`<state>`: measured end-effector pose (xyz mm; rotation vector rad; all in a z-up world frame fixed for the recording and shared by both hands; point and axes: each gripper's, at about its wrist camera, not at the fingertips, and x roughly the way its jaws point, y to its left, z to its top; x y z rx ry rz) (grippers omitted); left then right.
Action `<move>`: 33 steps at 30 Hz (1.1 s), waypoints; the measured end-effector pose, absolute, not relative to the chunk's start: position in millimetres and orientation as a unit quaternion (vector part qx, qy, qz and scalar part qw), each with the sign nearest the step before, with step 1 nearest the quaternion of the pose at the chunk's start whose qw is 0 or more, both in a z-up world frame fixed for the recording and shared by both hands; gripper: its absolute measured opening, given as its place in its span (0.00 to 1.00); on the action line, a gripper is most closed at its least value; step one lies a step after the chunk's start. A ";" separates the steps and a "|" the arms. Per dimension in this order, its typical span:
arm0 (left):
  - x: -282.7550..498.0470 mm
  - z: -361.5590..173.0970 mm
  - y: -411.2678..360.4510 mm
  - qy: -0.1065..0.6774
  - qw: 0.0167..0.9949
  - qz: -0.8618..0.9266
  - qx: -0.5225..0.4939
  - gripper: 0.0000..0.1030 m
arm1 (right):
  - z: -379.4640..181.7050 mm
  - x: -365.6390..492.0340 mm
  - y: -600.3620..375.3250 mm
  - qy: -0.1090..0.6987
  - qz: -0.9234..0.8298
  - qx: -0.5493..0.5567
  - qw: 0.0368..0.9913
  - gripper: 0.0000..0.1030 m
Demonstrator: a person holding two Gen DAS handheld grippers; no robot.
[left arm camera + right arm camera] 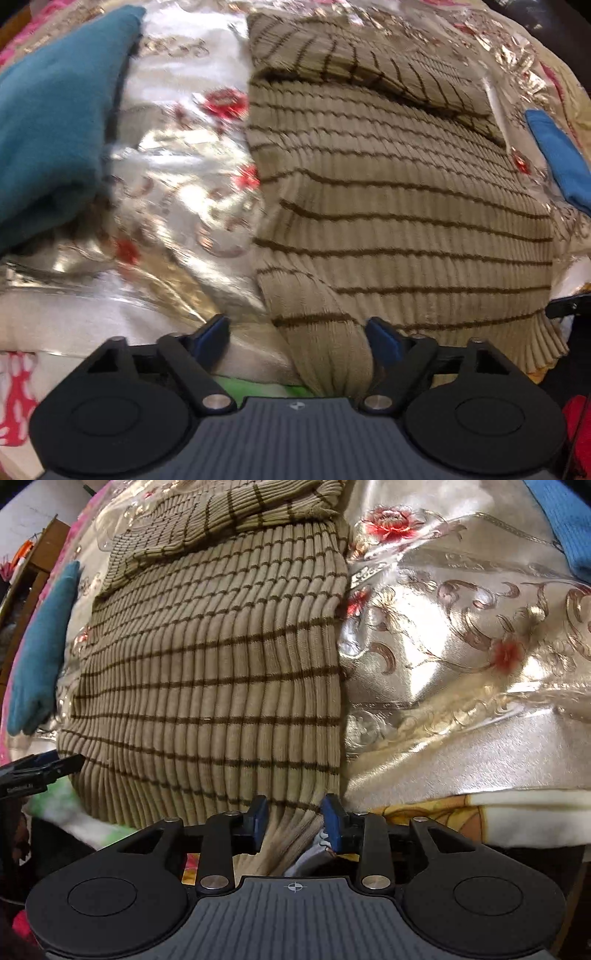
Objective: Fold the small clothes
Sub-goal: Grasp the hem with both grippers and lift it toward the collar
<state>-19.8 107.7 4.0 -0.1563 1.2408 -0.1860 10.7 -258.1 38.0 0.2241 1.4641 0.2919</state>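
A beige ribbed sweater with thin brown stripes (399, 206) lies spread on a shiny floral cloth, one sleeve folded across its far end. It also shows in the right wrist view (214, 672). My left gripper (299, 338) is open at the sweater's near left corner, with the hem bunched between the blue pads (382, 338). My right gripper (293, 819) is partly closed around the near right corner of the hem, which bunches between its pads (258, 818). The left gripper's tip (40, 768) shows at the left edge of the right wrist view.
A teal garment (51, 122) lies left of the sweater, also in the right wrist view (40, 646). A blue garment (561, 162) lies to the right, also in the right wrist view (565, 524). The shiny floral cloth (461, 646) covers the surface. Its near edge drops off just in front of both grippers.
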 end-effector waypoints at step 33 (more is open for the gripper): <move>-21.4 3.1 125.4 0.574 0.789 -0.128 -0.178 0.22 | 18.9 5.1 -281.8 0.660 0.155 0.274 0.683 0.09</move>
